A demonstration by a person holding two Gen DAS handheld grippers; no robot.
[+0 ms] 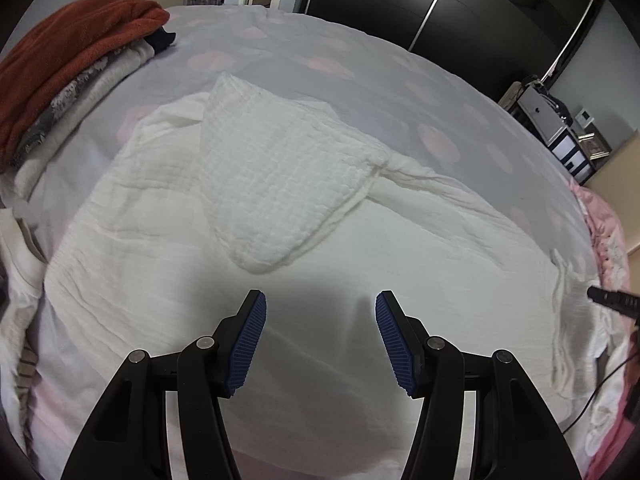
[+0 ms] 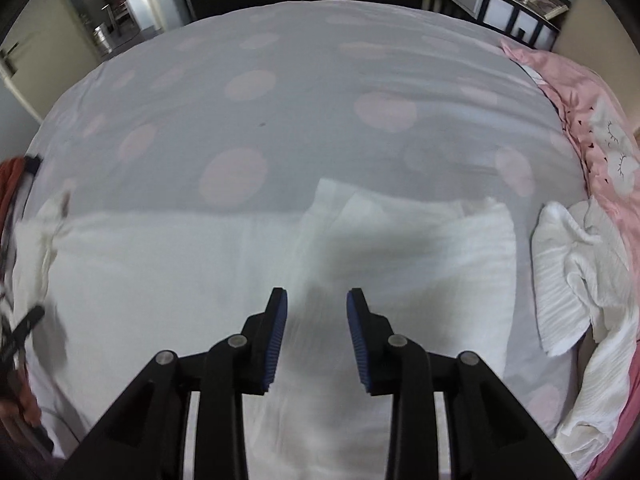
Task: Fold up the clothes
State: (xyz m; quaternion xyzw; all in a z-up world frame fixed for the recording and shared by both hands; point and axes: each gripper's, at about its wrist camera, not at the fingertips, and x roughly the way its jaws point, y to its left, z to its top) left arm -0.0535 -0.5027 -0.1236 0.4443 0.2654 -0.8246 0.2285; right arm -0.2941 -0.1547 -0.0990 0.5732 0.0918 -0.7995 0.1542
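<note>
A bed (image 1: pixel 280 40) with a grey cover dotted in pale pink fills both views. Spread across its near half lies a white garment (image 1: pixel 160 248) of crinkled cloth, mostly flat, with one sleeve-like panel (image 1: pixel 276 184) folded inward over its middle and another part (image 1: pixel 460 188) still stretched out toward the bed's right edge. So the folding looks partway: one flap lies over, the rest remains open and unfolded. At the bed's far left corner sits a stack of clothes (image 1: pixel 72 80), rust-red on top, grey and cream beneath; whether this session folded them cannot be told. At the bed's right edge, beside a pink quilt (image 2: pixel 600 128), lies a rumpled white ribbed garment (image 2: pixel 576 280), not folded. The left gripper (image 1: pixel 320 340) hovers over the white garment's near part, jaws wide apart, holding nothing. The right gripper (image 2: pixel 317 336) hangs above the same cloth, jaws parted, empty
</note>
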